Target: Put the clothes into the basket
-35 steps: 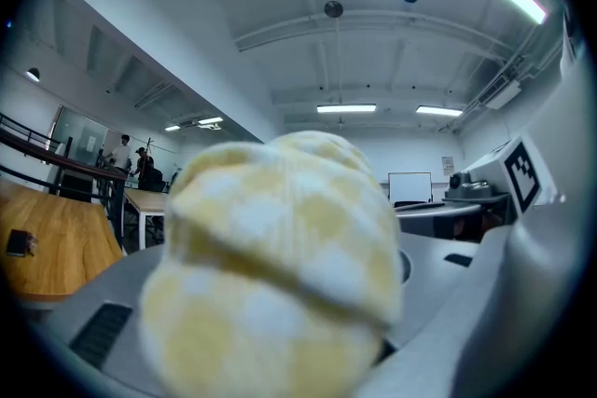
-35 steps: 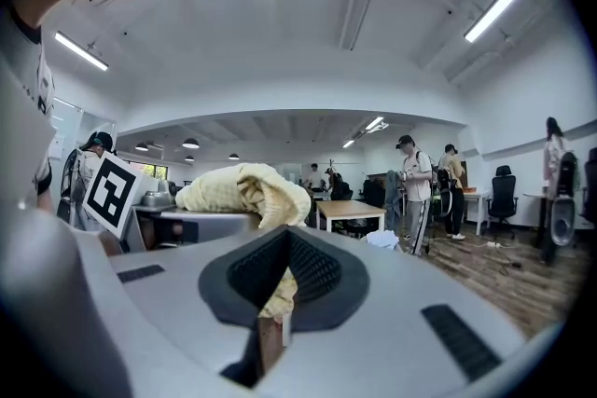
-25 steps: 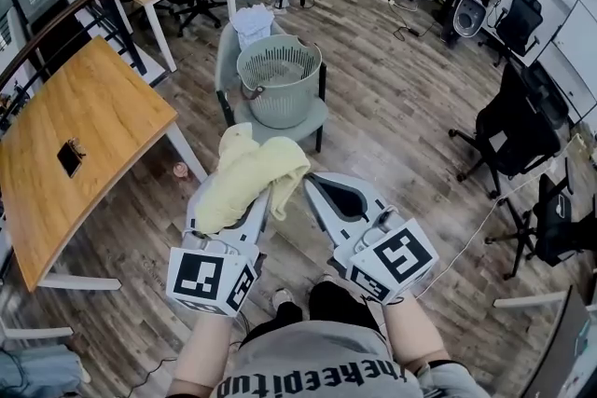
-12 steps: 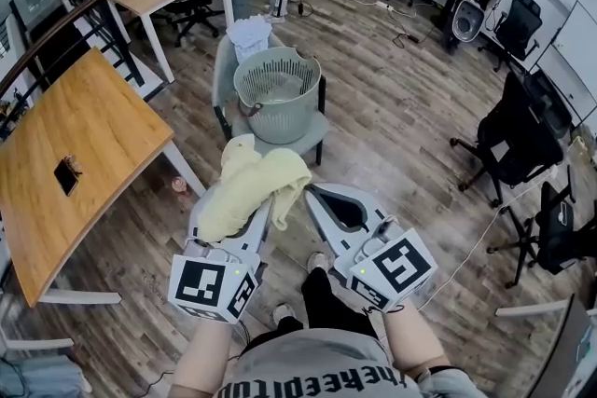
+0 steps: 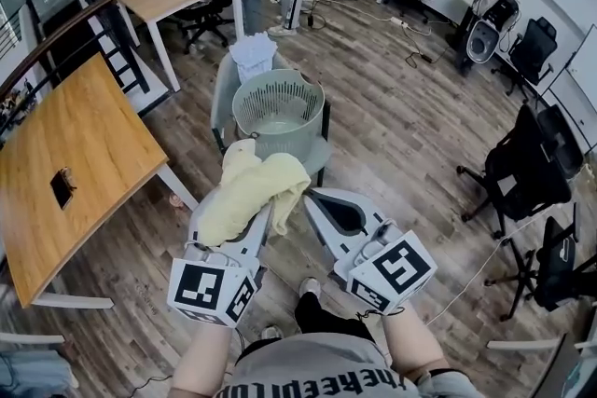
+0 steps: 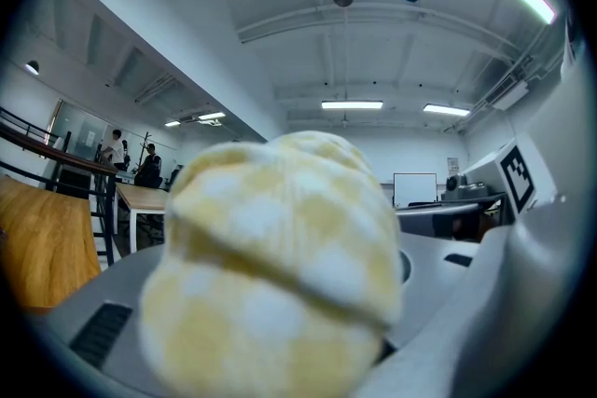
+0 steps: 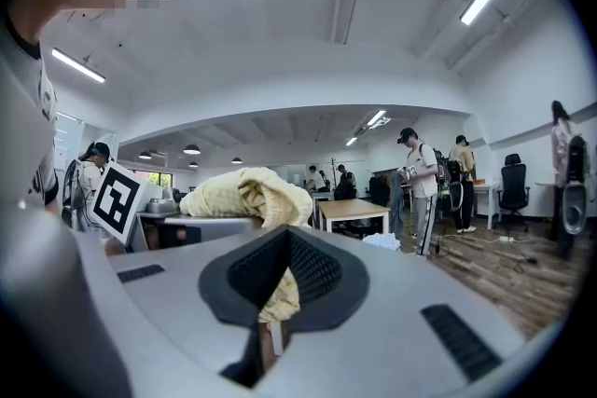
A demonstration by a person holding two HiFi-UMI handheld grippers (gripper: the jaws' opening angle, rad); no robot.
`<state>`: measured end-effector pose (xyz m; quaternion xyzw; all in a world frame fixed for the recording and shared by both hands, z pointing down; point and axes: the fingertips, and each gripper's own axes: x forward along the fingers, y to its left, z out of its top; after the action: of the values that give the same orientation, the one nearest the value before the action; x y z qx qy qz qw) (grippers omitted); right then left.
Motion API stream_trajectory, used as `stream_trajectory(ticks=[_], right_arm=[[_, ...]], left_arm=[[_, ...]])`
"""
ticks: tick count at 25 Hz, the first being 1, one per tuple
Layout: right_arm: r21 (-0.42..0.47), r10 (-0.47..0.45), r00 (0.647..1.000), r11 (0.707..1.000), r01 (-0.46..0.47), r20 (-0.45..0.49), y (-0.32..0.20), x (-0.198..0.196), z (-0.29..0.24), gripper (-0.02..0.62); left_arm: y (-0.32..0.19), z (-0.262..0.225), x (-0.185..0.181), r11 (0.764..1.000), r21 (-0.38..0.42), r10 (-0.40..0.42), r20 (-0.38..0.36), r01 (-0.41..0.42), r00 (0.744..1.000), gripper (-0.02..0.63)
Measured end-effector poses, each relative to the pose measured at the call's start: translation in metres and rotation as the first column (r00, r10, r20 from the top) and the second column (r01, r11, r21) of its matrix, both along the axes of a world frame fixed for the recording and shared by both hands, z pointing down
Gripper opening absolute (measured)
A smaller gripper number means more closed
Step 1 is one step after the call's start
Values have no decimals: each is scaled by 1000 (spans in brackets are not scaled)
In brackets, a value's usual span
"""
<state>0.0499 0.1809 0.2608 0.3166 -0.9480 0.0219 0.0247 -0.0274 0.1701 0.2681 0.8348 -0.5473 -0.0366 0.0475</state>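
My left gripper [image 5: 241,205] has its fingers clamped on the pale yellow, checked, soft knitted cloth [image 5: 254,180]. The cloth is bunched between the jaws and spills over both of them, so it hides the fingertips. My right gripper [image 5: 311,196] has its fingers closed together. A hanging corner of the cloth sits just beside their tips and shows through the gap between the pads, but I cannot tell whether any of it is pinched there.

The round, grey-green, perforated plastic basket [image 5: 298,140] stands on a grey chair [image 5: 222,84], straight ahead of both sets of fingertips and apart from them.

I judge the cloth light, limp and unlikely to slip, though it may snag on the jaws. A grip deep in the bunched middle should hold better than one on a loose edge.
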Motion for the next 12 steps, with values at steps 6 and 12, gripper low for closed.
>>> stream_trajectory(ticks=[6, 12], right_arm=[[-6, -39, 999, 999, 39, 10, -35, 18, 1, 8], [8, -64, 998, 998, 64, 20, -71, 42, -7, 8]], left_arm=[[-32, 0, 17, 999, -3, -33, 15, 33, 999, 222], [-66, -8, 40, 999, 6, -54, 6, 54, 999, 222]])
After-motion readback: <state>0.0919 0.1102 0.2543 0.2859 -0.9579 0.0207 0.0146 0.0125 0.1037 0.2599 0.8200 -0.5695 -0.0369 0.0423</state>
